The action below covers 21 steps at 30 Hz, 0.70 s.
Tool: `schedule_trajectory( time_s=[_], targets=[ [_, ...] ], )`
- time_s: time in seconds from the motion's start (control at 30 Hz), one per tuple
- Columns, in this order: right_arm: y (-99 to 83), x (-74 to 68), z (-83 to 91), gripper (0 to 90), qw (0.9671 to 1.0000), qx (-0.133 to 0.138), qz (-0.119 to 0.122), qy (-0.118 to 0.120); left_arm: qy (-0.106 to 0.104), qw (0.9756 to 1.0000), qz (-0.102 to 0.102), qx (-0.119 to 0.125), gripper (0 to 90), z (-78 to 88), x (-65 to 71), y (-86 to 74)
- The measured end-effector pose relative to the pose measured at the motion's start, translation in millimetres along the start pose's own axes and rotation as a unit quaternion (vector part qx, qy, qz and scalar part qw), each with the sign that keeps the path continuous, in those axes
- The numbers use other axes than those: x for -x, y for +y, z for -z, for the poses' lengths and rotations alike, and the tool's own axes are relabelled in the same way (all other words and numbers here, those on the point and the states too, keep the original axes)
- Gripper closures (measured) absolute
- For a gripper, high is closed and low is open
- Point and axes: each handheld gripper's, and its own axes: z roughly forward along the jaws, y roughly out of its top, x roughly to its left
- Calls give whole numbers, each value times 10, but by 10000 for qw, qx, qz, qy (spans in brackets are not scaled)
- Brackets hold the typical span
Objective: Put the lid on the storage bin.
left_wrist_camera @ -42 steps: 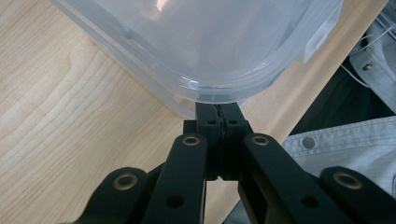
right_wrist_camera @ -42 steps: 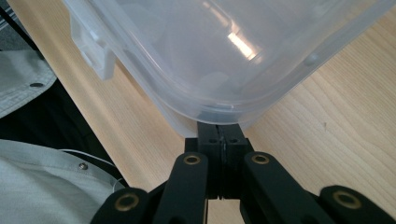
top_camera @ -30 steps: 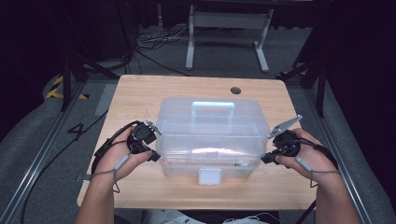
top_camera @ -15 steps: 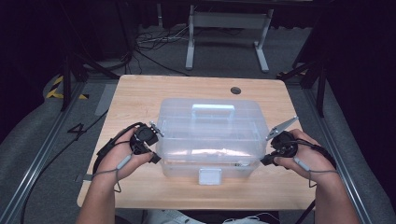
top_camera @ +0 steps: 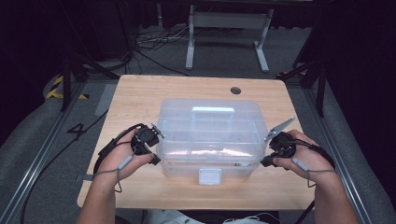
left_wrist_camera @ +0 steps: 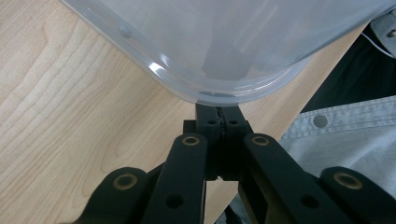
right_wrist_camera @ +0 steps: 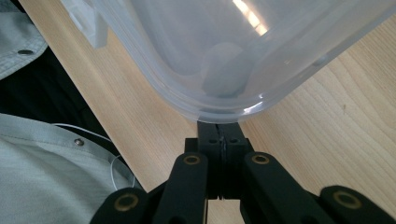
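Box (top_camera: 210, 135) mid-table, lid on, latch (top_camera: 209, 176) fastened — nothing opened yet. My left gripper (top_camera: 150, 140) and right gripper (top_camera: 275, 148) pressed together, empty, tips against box ends. Opening or lifting remains, I judge.

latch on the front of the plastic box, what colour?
White, on a clear box; the latch shows best in the high view.

We hold two black grippers, the left gripper (top_camera: 150, 140) and the right gripper (top_camera: 276, 145), each built of flat linked bars with brass-ringed pivot holes and small screws at the jaw blocks. A grey three-cornered plate (top_camera: 279, 128) tops the right one. Thin grey cables (top_camera: 122, 163) trail over our wrists. We wear a pale grey snap-button shirt (right_wrist_camera: 42, 177).
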Motion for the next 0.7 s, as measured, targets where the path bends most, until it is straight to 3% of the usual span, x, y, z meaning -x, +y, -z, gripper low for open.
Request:
schedule_trajectory(
  time_s=[0.37, 0.53, 0.7],
  targets=[
    [3, 7, -48, 899, 9999, -162, 7, 27, -22, 10000, 30, -65, 899, -7, -14, -19],
    [-25, 33, -48, 899, 9996, -272, 36, 81, 59, 9997, 30, -215, 899, -39, -36, -27],
    [-34, 46, -53, 899, 9996, -264, -1, 117, 27, 9999, 40, -145, 898, -22, -51, -40]
  ],
)
